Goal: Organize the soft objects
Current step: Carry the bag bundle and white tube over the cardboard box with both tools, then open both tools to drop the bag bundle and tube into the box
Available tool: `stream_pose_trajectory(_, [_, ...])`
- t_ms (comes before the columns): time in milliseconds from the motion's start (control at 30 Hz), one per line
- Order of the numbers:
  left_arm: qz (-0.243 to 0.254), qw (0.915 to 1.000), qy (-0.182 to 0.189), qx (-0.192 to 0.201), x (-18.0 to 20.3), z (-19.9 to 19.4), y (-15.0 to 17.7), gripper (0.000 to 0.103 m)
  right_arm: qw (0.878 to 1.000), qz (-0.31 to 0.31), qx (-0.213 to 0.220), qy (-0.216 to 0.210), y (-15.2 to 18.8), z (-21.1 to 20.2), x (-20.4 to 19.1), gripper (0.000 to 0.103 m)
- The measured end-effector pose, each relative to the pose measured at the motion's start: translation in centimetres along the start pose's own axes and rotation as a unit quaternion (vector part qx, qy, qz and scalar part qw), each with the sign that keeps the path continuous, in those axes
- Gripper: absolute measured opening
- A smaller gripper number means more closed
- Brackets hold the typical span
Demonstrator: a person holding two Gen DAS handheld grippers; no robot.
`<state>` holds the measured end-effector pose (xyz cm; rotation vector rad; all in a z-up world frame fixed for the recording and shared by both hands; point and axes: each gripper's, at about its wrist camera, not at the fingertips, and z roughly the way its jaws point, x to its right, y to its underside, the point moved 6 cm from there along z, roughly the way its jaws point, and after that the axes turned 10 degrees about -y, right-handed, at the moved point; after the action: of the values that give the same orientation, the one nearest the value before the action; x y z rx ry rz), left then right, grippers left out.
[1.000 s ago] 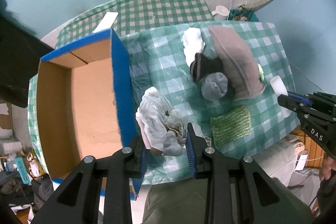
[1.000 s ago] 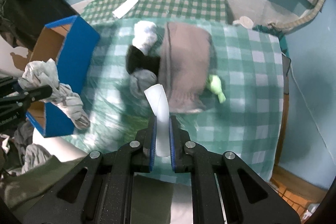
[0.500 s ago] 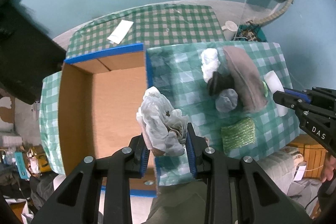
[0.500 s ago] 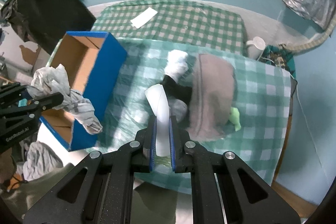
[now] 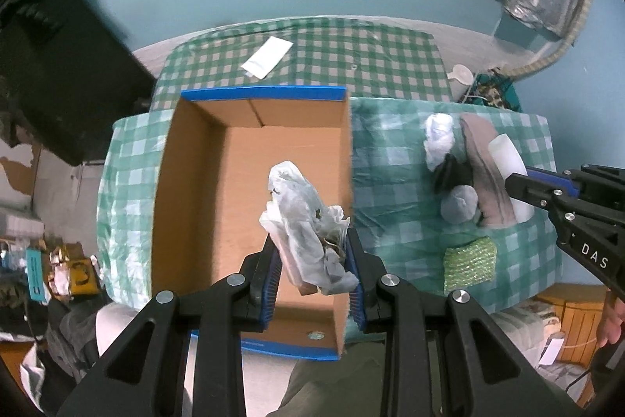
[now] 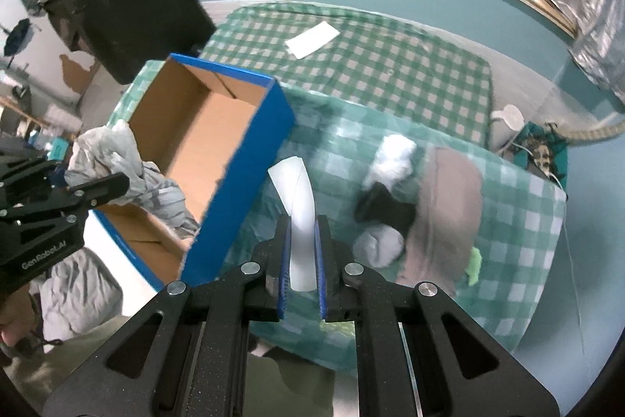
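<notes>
The left gripper (image 5: 312, 253) has its jaws clenched on a crumpled grey-white cloth (image 5: 308, 221), and it holds this cloth in the air above the open cardboard box (image 5: 187, 190), near the box's right wall. The box has blue outer sides and a brown inside, and it stands at the left end of the table (image 5: 390, 182), which is covered by a green checked cloth. The right gripper (image 6: 301, 241) has its jaws closed tight on a thin white foam sheet (image 6: 297, 190); the sheet bends upward from between the pads and hangs above the table, just beside the blue wall of the box. In the left wrist view the same gripper comes in from the right edge with the white sheet in front of it. The other soft things lie together toward the right end of the table: a white sock (image 5: 439, 137), a black sock (image 5: 449, 174) touching it, a grey rolled sock (image 5: 459, 204), and a long brown-grey cloth (image 5: 484, 167) just beside them. A green knitted pad (image 5: 468, 262) lies near the front edge, a little apart from the socks. A small light-green piece (image 6: 474, 262) shows at the edge of the brown-grey cloth. On the further table a white paper (image 5: 267, 57) lies flat.
</notes>
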<state>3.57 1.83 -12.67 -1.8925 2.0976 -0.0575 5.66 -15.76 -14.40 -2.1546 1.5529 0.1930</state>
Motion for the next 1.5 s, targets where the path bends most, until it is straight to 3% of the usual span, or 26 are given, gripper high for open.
stream_pose_trajectory(800, [-0.077,0.9964,-0.029,-0.021,-8.5,2.5,0.7,0.031,0.994,-0.089,-0.042,-0.040,-5.2,6.7,-8.7,0.009])
stream_pose_trajectory(1200, [-0.073,0.9940,-0.061,-0.054,-11.2,6.9,1.8,0.030,0.990,-0.113,-0.072,-0.042,-6.0,11.2,-11.5,0.009])
stream_pose_trajectory(1500, [-0.076,0.9927,-0.057,-0.074,-11.7,9.4,2.6,0.030,0.988,-0.117,-0.101,-0.026,-5.6,14.4,-11.7,0.009])
